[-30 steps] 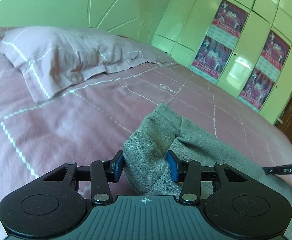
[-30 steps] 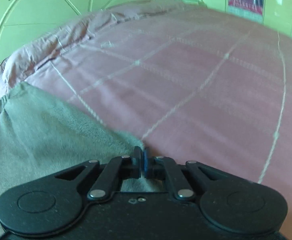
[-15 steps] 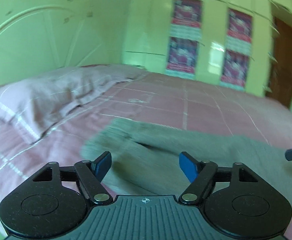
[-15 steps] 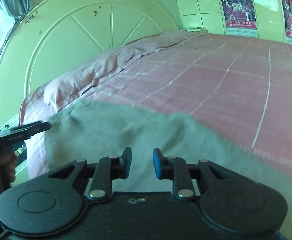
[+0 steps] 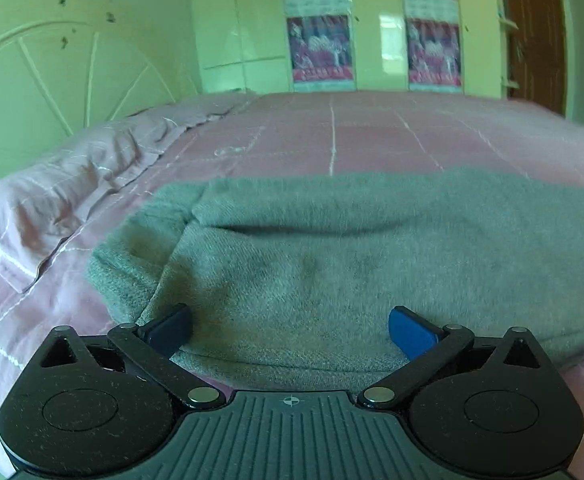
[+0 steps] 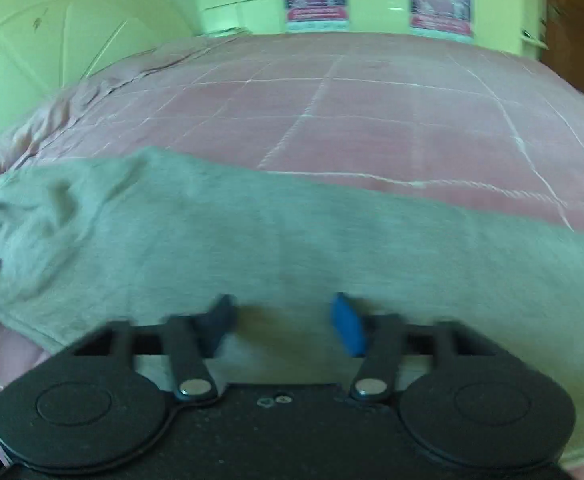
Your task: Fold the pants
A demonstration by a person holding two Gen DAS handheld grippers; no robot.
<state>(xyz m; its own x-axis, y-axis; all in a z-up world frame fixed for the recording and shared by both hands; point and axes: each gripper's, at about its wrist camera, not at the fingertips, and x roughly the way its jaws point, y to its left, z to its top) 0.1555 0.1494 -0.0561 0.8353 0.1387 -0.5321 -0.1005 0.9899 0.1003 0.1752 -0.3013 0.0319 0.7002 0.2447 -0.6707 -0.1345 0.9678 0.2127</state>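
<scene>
The grey pants (image 5: 352,256) lie spread across the pink checked bedspread (image 5: 372,136), running from 9 o'clock to 3 o'clock in both wrist views, with a fold line showing across the upper part in the left view. The left gripper (image 5: 289,330) sits at 6 o'clock just over the near edge of the cloth; its jaws are spreading wide and the pads press on nothing, though the fabric lies below the gap. The right gripper (image 6: 281,328) also sits at 6 o'clock over the pants (image 6: 292,240); its jaws are opening, parted with a clear gap, and pinch no cloth. The right view is blurred, so finer detail of the fabric edge cannot be told. A pillow (image 5: 63,184) lies at 9 o'clock on the bed, beside the pale headboard (image 5: 51,68). At 12 o'clock stand light cupboard doors with posters (image 5: 318,48), and a brown door (image 5: 536,32) at 2 o'clock.
</scene>
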